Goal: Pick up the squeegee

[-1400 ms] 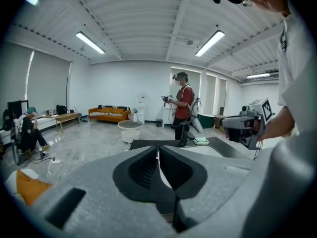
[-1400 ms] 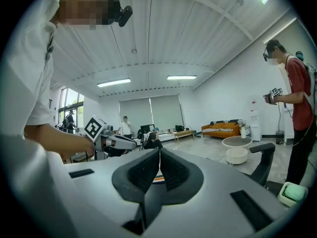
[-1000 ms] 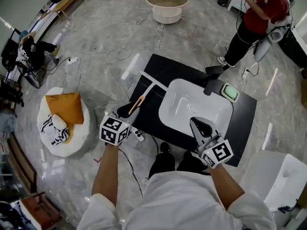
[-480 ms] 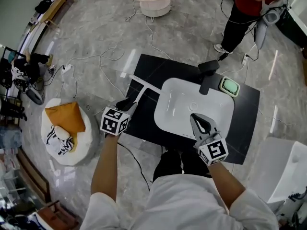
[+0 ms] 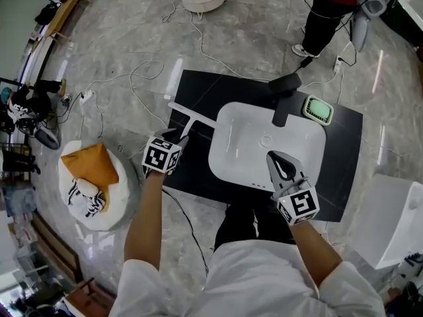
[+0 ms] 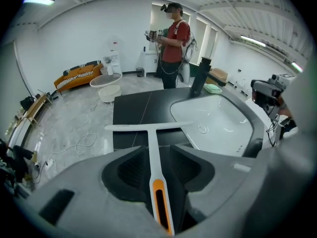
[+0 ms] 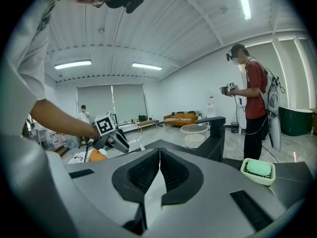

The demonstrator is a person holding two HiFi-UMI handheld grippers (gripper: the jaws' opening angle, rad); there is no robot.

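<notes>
While the squeegee (image 5: pixel 192 116) lies unlifted on the counter (image 5: pixel 205 91), the left gripper (image 5: pixel 177 136) is opening astride its handle, not gripping; the right gripper (image 5: pixel 281 164) is closed, empty.

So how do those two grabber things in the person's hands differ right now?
The left gripper has its jaws apart and opening, the squeegee handle between them; the right gripper has its jaws together, empty. The left gripper is at the black counter's edge, the right gripper over the white basin. Both carry a marker cube.
</notes>
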